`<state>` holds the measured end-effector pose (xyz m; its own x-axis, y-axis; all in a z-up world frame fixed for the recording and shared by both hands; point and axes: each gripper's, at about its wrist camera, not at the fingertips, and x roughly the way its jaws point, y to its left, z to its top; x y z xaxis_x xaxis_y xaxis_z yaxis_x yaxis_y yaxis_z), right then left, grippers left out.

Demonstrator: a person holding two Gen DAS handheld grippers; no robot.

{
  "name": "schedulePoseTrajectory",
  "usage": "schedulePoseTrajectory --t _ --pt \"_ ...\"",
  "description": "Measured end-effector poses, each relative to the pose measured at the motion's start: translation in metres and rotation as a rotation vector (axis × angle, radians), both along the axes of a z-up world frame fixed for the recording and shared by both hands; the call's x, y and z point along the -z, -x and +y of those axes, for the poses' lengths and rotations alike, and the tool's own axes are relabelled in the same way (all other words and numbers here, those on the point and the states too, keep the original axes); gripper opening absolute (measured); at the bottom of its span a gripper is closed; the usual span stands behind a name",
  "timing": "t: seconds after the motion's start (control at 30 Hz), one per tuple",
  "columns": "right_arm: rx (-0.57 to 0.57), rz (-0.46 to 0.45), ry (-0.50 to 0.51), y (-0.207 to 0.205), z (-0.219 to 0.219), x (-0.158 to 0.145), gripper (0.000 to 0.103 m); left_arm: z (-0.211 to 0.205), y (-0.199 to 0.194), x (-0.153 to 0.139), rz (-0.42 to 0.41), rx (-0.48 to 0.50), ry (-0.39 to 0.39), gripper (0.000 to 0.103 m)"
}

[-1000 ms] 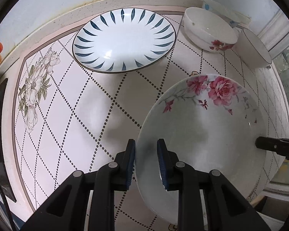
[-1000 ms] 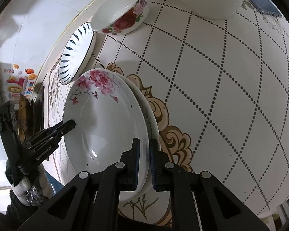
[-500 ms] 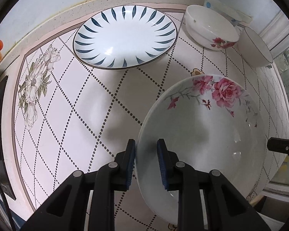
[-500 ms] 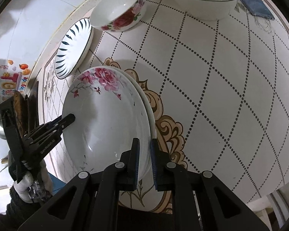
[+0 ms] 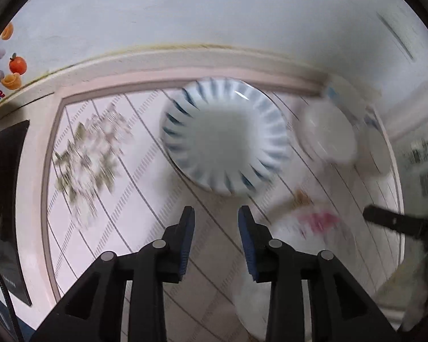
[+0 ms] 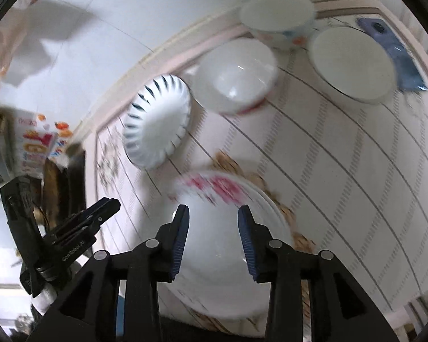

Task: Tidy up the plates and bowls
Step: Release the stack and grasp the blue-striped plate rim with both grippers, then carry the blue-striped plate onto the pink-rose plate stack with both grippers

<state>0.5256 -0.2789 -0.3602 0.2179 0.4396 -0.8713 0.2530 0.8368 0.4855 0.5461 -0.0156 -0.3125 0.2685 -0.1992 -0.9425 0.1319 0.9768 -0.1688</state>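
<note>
Blur smears both views, yet we can still sort out the counter (image 6: 342, 171) with its pale tablecloth of dotted diamond lines. We see the left hand-held gripper (image 5: 216, 229) released, its jaws having just been opening, with nothing between the blue pads; only tablecloth shows in the gap. The right hand-held gripper (image 6: 213, 229) is likewise released, its jaws having just been opening too, and it hangs above the rose plate (image 6: 214, 250) without touching it. That rose plate (image 5: 314, 228) lies flat on the counter near the front edge, and in the right wrist view a second white rim shows under its right side, so it appears to sit on another plate. Beyond it, near the wall, we see the blue-striped plate (image 5: 225, 136) (image 6: 157, 122), apart from the rose plate. To its right stands a white bowl with a red pattern (image 6: 234, 79), just beside the striped plate, then a plain white bowl (image 6: 353, 62) and, behind those two, a bowl with blue and orange marks (image 6: 279, 22). A blue cloth (image 6: 399, 54) lies at the far right corner.
</note>
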Motion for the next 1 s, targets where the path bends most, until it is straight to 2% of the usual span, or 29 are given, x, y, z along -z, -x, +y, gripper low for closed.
schedulePoseTrajectory --t 0.23,0.4,0.5,0.53,0.57,0.6,0.63,0.7,1.0 --pt "0.044 0.033 0.005 -0.073 0.032 0.040 0.039 0.033 -0.083 0.045 0.082 -0.095 0.022 0.029" --pt "0.086 0.050 0.001 -0.098 0.047 0.066 0.039 0.031 -0.114 0.073 0.127 -0.081 0.015 0.029" --pt "0.096 0.055 0.028 -0.111 0.056 0.078 0.038 0.023 -0.128 0.084 0.134 -0.041 -0.002 0.029" --pt "0.099 0.054 0.039 -0.114 0.059 0.082 0.037 0.020 -0.132 0.085 0.125 -0.030 -0.013 0.029" --pt "0.097 0.052 0.050 -0.114 0.059 0.084 0.030 0.018 -0.135 0.086 0.104 -0.023 -0.024 0.029" --pt "0.096 0.049 0.068 -0.115 0.061 0.085 0.021 0.017 -0.136 0.085 0.084 -0.017 -0.012 0.019" --pt "0.103 0.046 0.094 -0.116 0.064 0.087 0.019 0.014 -0.137 0.083 0.065 -0.002 0.001 0.013" --pt "0.109 0.034 0.111 -0.114 0.065 0.090 0.014 0.007 -0.138 0.080 0.036 0.017 -0.043 0.013" --pt "0.075 -0.009 0.138 -0.107 0.069 0.087 0.012 0.012 -0.119 0.072 0.010 0.012 -0.034 0.011"
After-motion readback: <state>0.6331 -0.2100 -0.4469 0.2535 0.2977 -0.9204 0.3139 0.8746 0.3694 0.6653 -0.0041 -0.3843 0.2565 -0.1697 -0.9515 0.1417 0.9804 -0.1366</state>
